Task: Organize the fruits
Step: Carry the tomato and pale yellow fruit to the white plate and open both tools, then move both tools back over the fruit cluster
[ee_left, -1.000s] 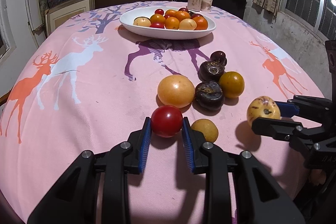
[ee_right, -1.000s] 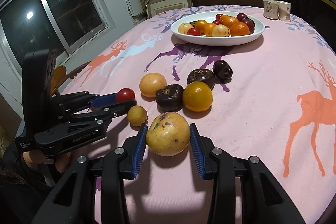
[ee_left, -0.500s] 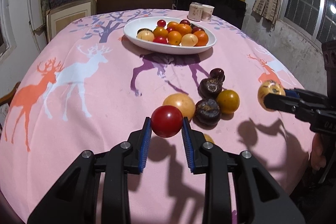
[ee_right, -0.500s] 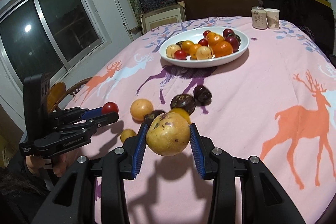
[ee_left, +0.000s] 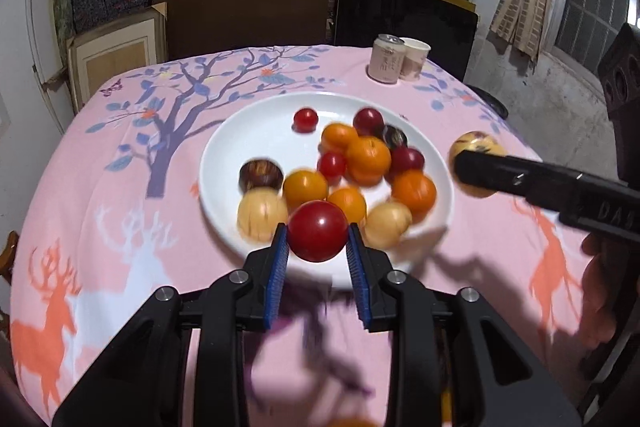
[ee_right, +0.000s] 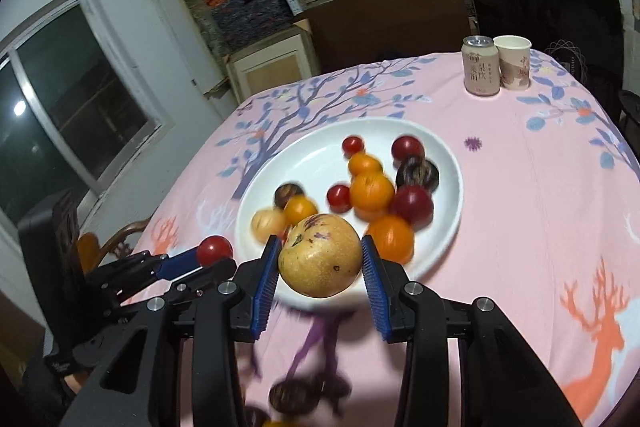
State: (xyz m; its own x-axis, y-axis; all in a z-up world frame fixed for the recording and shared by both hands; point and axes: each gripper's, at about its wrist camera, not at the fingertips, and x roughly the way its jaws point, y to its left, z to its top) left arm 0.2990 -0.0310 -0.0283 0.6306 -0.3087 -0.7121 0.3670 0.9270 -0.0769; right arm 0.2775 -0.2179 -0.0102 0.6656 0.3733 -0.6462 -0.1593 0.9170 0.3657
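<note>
My left gripper [ee_left: 318, 243] is shut on a red tomato [ee_left: 318, 231] and holds it in the air over the near rim of the white bowl [ee_left: 232, 143]. My right gripper [ee_right: 320, 263] is shut on a yellow speckled fruit [ee_right: 320, 261], also above the bowl's [ee_right: 452, 163] near edge. In the left wrist view the right gripper [ee_left: 476, 163] with its yellow fruit [ee_left: 474, 145] hangs by the bowl's right rim. The left gripper [ee_right: 214, 255] with its tomato [ee_right: 215, 249] shows left of the bowl in the right wrist view. The bowl holds several orange, red, yellow and dark fruits.
A drink can [ee_right: 481, 71] and a paper cup [ee_right: 513, 61] stand at the far side of the pink deer-print tablecloth [ee_right: 540, 187]. Dark fruits [ee_right: 296, 395] lie on the cloth below the grippers. A chair [ee_right: 116, 239] stands at the left; shelves fill the back wall.
Both grippers have risen and moved forward from the loose fruit pile to just over the bowl, each still holding its fruit. The loose fruits have dropped out of the left wrist view.
</note>
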